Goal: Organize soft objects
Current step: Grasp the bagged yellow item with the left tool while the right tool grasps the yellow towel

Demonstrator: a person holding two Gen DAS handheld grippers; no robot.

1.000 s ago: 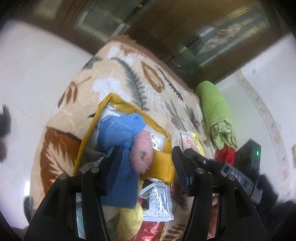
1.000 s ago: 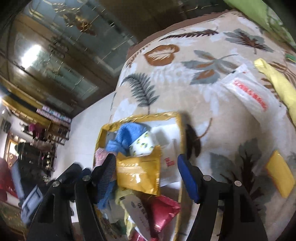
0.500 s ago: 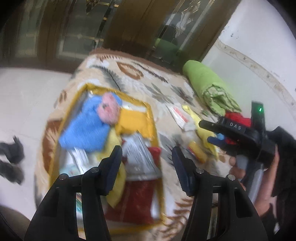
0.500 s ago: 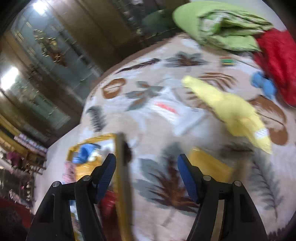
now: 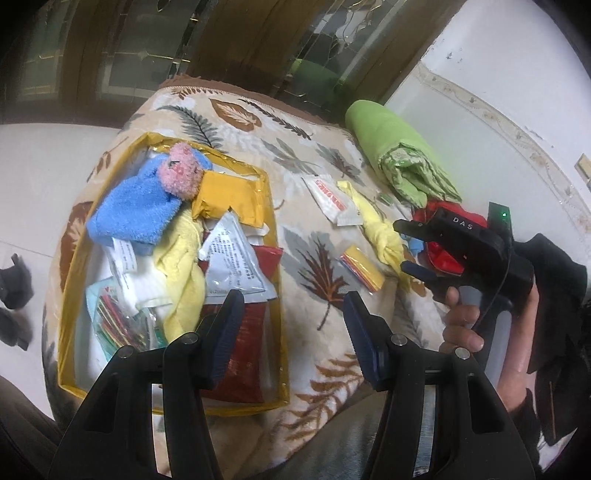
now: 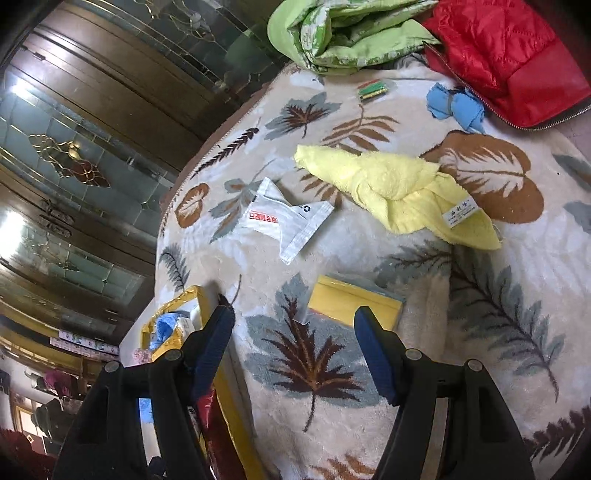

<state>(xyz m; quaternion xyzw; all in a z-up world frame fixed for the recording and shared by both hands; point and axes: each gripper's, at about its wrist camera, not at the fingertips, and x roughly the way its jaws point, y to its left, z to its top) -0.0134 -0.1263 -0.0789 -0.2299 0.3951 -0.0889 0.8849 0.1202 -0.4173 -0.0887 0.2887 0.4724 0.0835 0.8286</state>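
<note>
A gold-edged clear bag lies on a leaf-patterned blanket, stuffed with a blue towel, a pink plush, packets and a yellow cloth. My left gripper is open and empty above the bag's near right edge. My right gripper is open and empty, just short of a yellow zip bag; it also shows in the left wrist view. Beyond lie a white packet, a yellow towel and a blue cloth.
A rolled green quilt and a red padded jacket lie at the blanket's far edge. A small striped packet lies near them. Dark wood and glass cabinet doors stand behind. White floor lies left of the bed.
Both grippers have pulled back from the gold-edged bag. The right one has swung right over the loose items, and the left one now looks at the bag from higher up.
</note>
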